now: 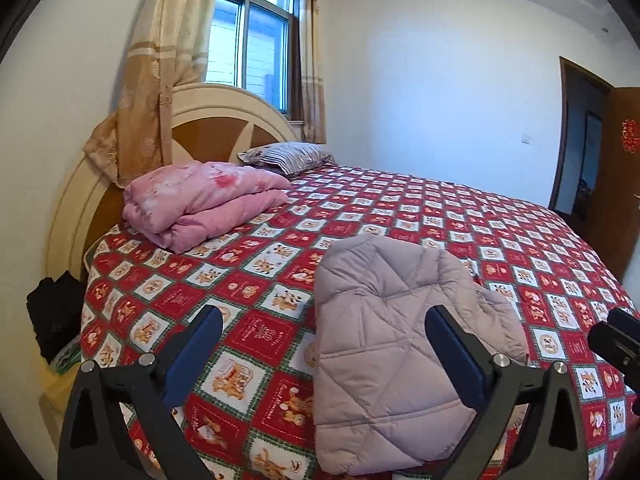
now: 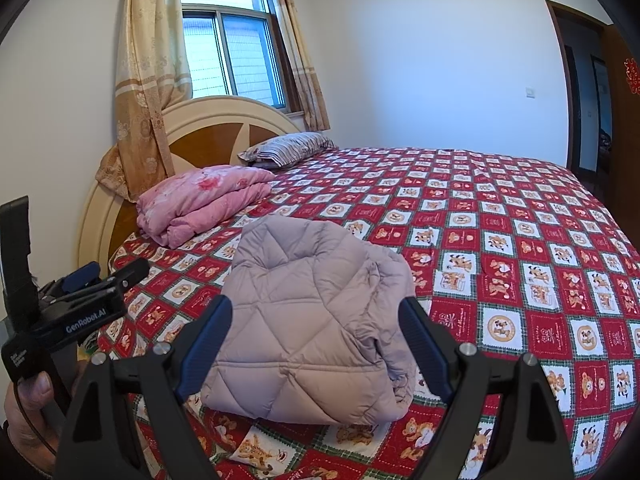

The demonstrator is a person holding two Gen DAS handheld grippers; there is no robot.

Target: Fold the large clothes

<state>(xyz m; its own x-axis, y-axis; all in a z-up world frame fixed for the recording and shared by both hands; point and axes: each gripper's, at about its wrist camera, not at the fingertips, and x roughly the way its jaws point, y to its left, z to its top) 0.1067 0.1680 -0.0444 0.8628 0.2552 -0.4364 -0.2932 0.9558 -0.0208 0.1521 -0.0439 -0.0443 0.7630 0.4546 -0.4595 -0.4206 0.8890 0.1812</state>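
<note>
The jacket point(image 2: 312, 320) is lying folded into a puffy bundle near the bed's point(image 2: 520, 280) near edge, and both the left gripper point(image 1: 324, 352) and right gripper point(image 2: 316, 340) are hovering over it with jaws standing wide and holding nothing. It is looking light, soft and springy, with a slick quilted shell likely to slip and puff back open. Pinching through several layers at a folded edge, rather than the smooth top, is probably giving the surest hold.

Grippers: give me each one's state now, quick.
Left gripper: open, holding nothing; the jacket lies free on the bed.
Right gripper: open, holding nothing, jaws apart above the jacket.
</note>
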